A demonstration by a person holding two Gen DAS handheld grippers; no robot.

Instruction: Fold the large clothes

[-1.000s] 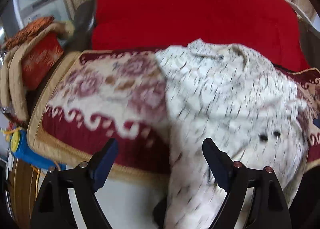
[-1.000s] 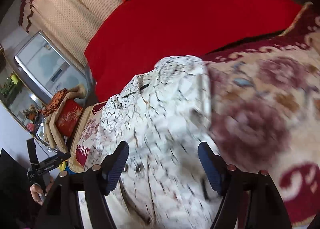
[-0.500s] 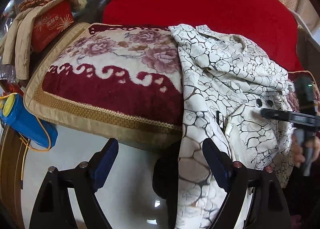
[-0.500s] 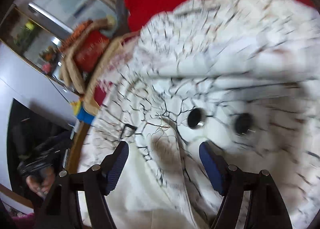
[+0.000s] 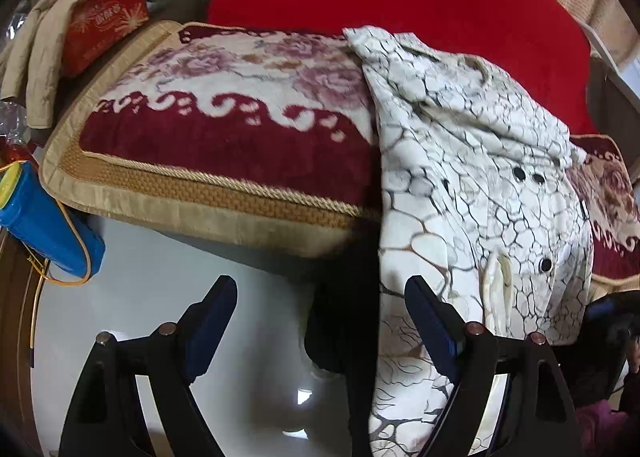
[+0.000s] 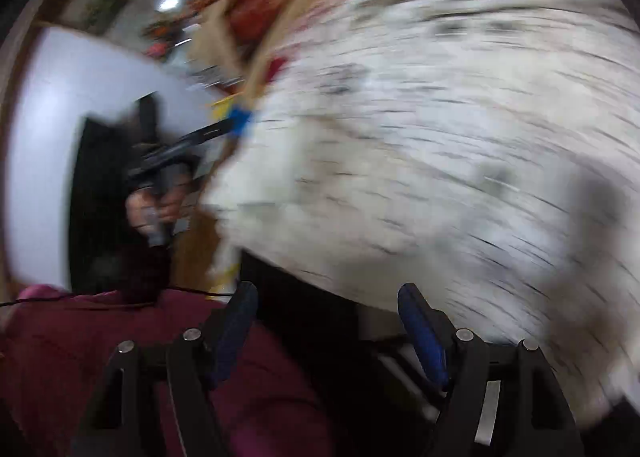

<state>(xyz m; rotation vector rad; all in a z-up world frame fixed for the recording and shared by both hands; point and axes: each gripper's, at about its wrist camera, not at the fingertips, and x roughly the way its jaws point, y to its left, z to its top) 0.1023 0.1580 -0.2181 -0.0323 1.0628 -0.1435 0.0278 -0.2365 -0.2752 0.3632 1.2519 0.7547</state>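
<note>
Each claw is a black frame of two angled arms tipped with flat blue pads (image 5: 430, 323). Round silver screw heads (image 5: 475, 328) sit on the arms just behind the pads, two per side. Below the right claw (image 6: 324, 331), a maroon sleeve (image 6: 120, 337) shows, with a thin black cable (image 6: 192, 291) running across it.
</note>
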